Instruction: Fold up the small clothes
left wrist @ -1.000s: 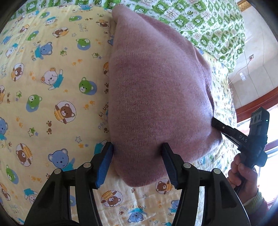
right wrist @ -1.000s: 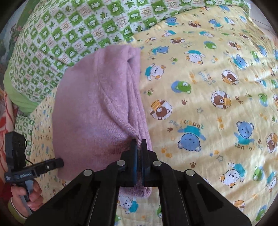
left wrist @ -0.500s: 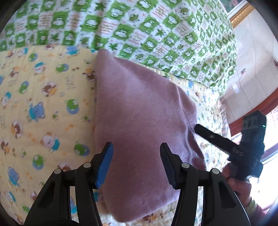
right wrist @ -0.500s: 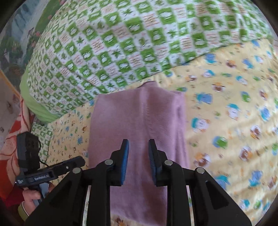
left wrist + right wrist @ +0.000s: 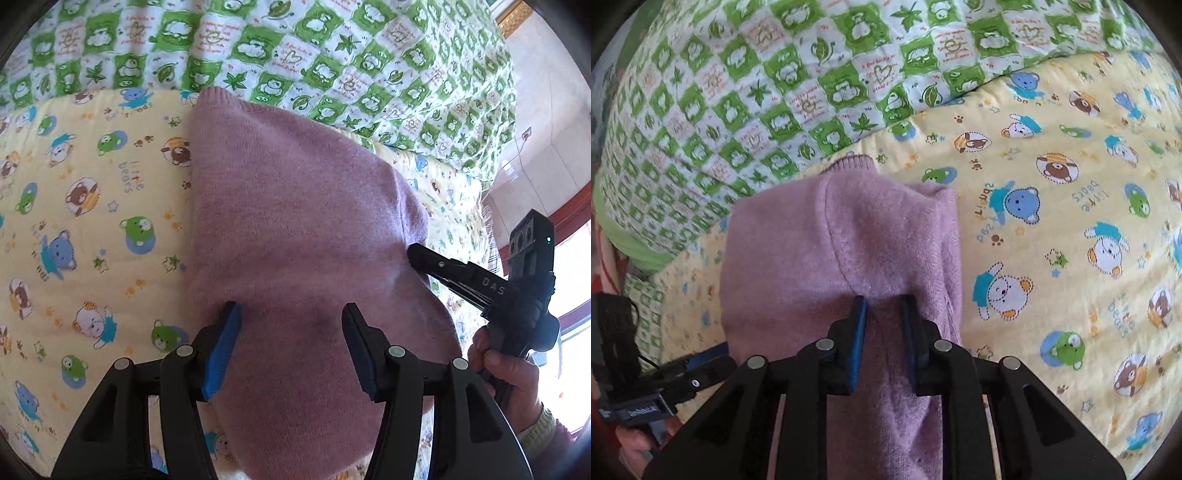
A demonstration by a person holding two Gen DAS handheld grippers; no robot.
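Both the left gripper [image 5: 291, 328] and right gripper [image 5: 883, 314] hover, jaws open, over the folded mauve knitted garment [image 5: 306, 236], seemingly to press it flat on the bear-print bed sheet [image 5: 1052, 221].

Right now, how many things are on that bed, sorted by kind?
Purple knit garment: 1
Bedding: 2, the yellow bear-print sheet and the green checked quilt
Handheld grippers: 2, the left gripper and the right gripper, both open
Total: 5
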